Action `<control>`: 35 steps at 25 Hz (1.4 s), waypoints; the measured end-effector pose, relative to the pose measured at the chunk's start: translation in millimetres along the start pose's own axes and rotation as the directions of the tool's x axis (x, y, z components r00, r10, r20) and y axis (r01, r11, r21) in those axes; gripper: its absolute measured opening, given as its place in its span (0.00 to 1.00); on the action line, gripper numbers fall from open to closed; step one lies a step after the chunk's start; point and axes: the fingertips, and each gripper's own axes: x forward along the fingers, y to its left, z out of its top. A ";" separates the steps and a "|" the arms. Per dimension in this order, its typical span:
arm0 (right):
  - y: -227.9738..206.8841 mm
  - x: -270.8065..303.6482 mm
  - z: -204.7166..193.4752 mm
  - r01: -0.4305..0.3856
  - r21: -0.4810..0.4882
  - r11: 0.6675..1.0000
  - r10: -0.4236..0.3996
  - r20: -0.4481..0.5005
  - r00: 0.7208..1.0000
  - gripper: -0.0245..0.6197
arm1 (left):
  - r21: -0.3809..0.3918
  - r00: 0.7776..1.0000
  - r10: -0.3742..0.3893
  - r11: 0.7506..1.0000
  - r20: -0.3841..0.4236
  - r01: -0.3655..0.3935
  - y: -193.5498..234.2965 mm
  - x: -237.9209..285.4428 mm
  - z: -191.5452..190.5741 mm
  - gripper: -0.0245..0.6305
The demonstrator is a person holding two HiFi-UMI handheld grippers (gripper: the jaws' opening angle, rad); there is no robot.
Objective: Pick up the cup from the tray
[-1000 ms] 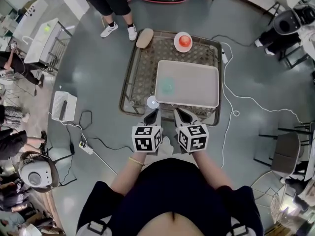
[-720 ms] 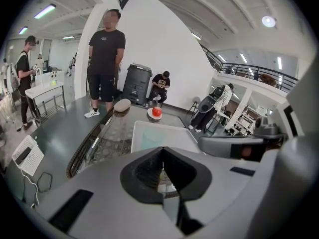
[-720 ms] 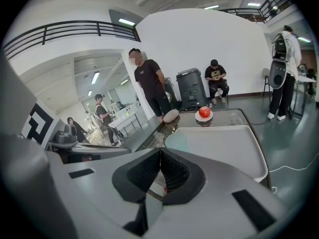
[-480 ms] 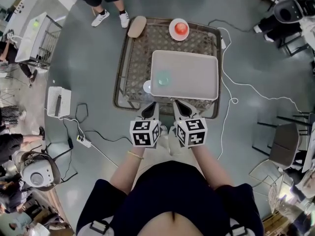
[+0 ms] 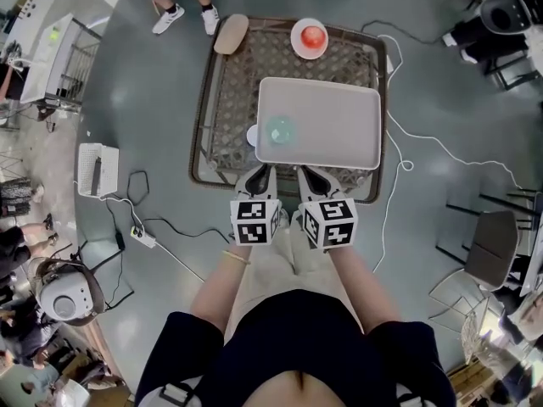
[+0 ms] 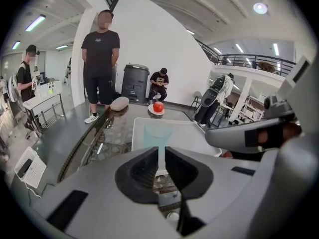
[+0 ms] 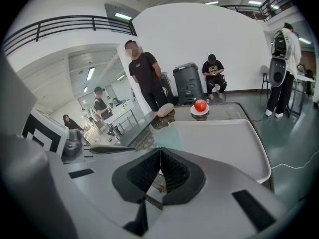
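— How many things are on the glass-topped wicker desk (image 5: 227,100)?

— Six, as I count them. One white rectangular plastic tray (image 5: 339,147), and on it one translucent teal cup (image 5: 280,130). Beyond the tray is one small white plate (image 5: 298,30) carrying one red round fruit (image 5: 312,36). One tan oval lump (image 5: 230,34) lies at the far left corner. One small white round thing (image 5: 251,134) sits right at the tray's left edge. It is too small to tell what it is, possibly a lid.

— Where exactly is the cup?

— Upright, on the tray's left part, near the left edge and closer to the person than to the far side. Nothing else is on the tray.

— And the tools?

— Two, side by side over the desk's near edge, each with its marker cube toward the person. The left tool (image 5: 258,178) is just short of the tray's near-left corner, and the cup stands straight ahead of it, apart from it. Its jaws are all but together, with only a thin slit between the pads and nothing in it. The right tool (image 5: 312,179) has its jaws fully together and is empty too.

— Is either touching the cup?

— No, both are clear of it.
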 end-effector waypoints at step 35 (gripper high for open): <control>-42.8 22.0 -23.1 0.072 0.146 0.987 -0.068 -0.032 0.997 0.05 | 0.245 0.989 0.077 0.968 -0.123 -0.045 18.5 144.9 3.7 0.61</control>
